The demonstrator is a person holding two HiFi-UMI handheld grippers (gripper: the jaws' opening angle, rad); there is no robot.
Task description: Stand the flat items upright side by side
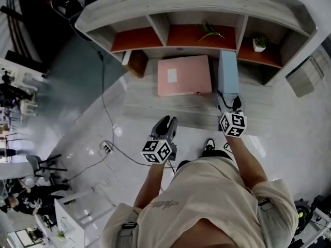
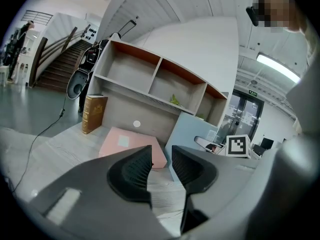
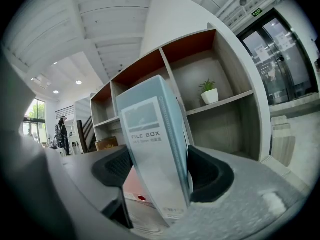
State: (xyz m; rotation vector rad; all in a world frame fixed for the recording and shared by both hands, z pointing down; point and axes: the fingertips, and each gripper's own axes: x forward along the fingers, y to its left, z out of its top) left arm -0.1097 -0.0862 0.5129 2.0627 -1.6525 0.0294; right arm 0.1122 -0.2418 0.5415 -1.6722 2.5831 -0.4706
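Note:
A pink file box (image 1: 184,75) lies flat on the grey desk (image 1: 150,105), under the shelf unit (image 1: 196,6). To its right a light blue file box (image 1: 228,72) stands upright on its edge, and my right gripper (image 1: 230,103) is shut on its near end. In the right gripper view the blue box (image 3: 155,134) fills the space between the pads (image 3: 212,176). My left gripper (image 1: 164,125) hovers before the desk's front edge, left of the right one. Its jaws stand a little apart with nothing between them (image 2: 161,168); the pink box (image 2: 132,146) and the blue box (image 2: 192,134) lie beyond.
A brown book (image 1: 137,62) stands at the left end of the desk, against the shelf unit. A green sprig (image 1: 209,31) lies in the middle compartment and a small potted plant (image 1: 259,43) stands in the right one. A cable (image 1: 106,112) runs over the floor at the left.

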